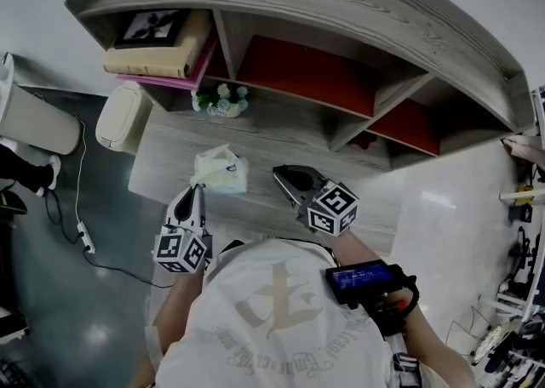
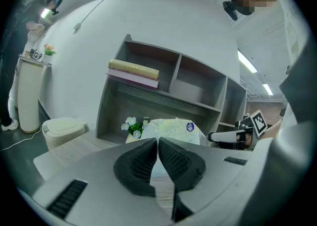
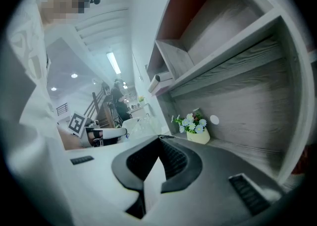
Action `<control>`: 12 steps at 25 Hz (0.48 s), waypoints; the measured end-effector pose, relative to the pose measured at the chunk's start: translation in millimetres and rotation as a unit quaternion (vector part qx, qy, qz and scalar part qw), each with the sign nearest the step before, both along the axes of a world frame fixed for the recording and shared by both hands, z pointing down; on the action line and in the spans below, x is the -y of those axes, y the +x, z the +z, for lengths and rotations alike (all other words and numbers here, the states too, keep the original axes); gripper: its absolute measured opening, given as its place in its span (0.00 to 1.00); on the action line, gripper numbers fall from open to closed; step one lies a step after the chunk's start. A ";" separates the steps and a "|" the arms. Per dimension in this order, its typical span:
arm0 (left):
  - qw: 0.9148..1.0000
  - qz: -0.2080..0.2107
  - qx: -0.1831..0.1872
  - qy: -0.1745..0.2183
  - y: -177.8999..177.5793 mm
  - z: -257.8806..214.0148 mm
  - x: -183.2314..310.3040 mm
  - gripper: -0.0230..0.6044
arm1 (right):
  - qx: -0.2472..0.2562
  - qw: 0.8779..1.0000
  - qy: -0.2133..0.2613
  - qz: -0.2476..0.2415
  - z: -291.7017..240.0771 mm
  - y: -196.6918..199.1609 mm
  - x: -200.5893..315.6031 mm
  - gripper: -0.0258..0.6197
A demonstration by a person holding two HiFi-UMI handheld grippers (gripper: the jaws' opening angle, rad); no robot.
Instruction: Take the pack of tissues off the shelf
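Note:
The pack of tissues (image 1: 223, 171) is a pale, soft packet on the wooden desk (image 1: 281, 135) in front of the shelf unit (image 1: 341, 12). My left gripper (image 1: 199, 189) reaches its near left corner, jaws closed together on the wrapper's edge. In the left gripper view the pack (image 2: 176, 127) rises just behind the closed tips of the left gripper (image 2: 157, 141). My right gripper (image 1: 283, 176) hovers to the right of the pack, apart from it. In its own view the right gripper (image 3: 159, 139) is shut with nothing between its jaws.
A small pot of white flowers (image 1: 221, 101) stands at the back of the desk under the lower shelf. Stacked books (image 1: 162, 59) with a framed picture on top fill the left compartment. A cream bin (image 1: 123, 116) stands left of the desk, and a cable (image 1: 81, 208) lies on the floor.

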State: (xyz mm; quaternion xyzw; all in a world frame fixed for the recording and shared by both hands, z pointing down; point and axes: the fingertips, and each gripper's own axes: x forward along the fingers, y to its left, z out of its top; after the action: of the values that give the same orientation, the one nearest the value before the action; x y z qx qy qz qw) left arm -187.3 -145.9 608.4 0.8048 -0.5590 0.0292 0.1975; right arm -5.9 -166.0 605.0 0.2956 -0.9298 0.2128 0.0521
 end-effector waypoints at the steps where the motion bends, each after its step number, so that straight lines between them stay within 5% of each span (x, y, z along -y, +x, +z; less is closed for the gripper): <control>1: 1.000 0.002 0.000 -0.001 1.1 0.5 0.0 0.08 | 0.000 1.000 -0.001 0.002 0.4 0.8 0.1 0.04; 12: 1.000 0.009 0.000 0.000 -7.1 -2.0 -1.0 0.08 | 0.004 1.000 -0.003 -0.001 1.9 -12.4 0.4 0.04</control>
State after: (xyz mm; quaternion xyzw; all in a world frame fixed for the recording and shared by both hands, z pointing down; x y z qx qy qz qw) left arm -194.3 -144.9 606.4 0.8096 -0.5520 0.0312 0.1972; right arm -18.2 -166.4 606.9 0.2941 -0.9297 0.2163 0.0495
